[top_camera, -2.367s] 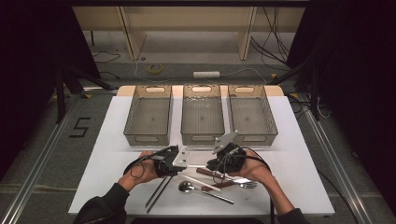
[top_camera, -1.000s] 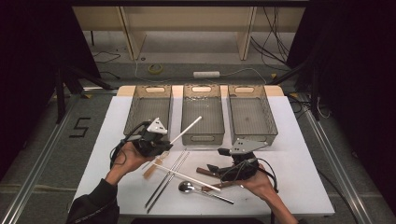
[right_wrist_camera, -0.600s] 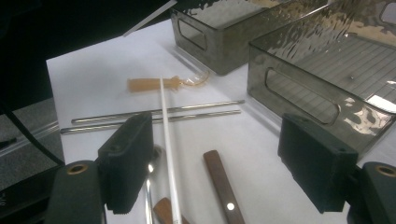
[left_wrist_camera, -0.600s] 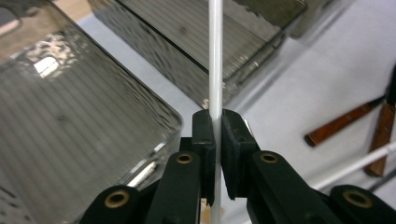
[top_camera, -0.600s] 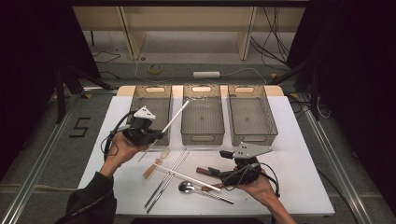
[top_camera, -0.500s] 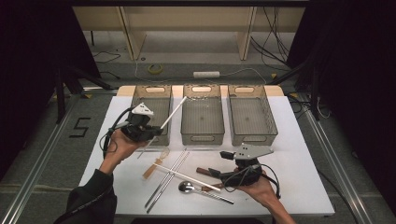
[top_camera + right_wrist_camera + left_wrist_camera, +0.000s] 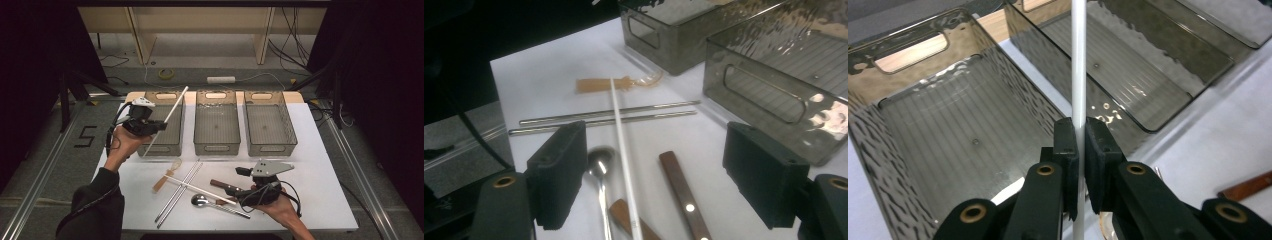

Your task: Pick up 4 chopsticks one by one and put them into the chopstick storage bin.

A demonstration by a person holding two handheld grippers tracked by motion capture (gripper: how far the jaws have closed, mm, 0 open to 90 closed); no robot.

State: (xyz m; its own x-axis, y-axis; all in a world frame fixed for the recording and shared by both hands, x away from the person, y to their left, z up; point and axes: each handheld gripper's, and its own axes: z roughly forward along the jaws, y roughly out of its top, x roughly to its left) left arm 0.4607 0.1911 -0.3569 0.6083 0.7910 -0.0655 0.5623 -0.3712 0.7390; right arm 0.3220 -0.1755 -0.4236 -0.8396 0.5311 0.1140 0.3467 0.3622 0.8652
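White chopstick (image 7: 1078, 75) clamped in left tongs (image 7: 1078, 137), held over left bin (image 7: 162, 125). Right tongs (image 7: 674, 175) spread wide, nothing gripped, above cutlery on surface (image 7: 320, 170).

The high view looks forward and down from above the person's side, taking in the whole white table (image 7: 320, 150) with three grey bins (image 7: 217, 122) across mid-frame and floor beyond. The left gripper view sits close behind its jaws, facing down into the leftmost bin (image 7: 948, 150), with the next bin at upper right. The right gripper view lies low and near the tabletop, looking across the metal chopsticks (image 7: 604, 116) toward bin walls at upper right. Both gripper views share the bins and table with the high view.
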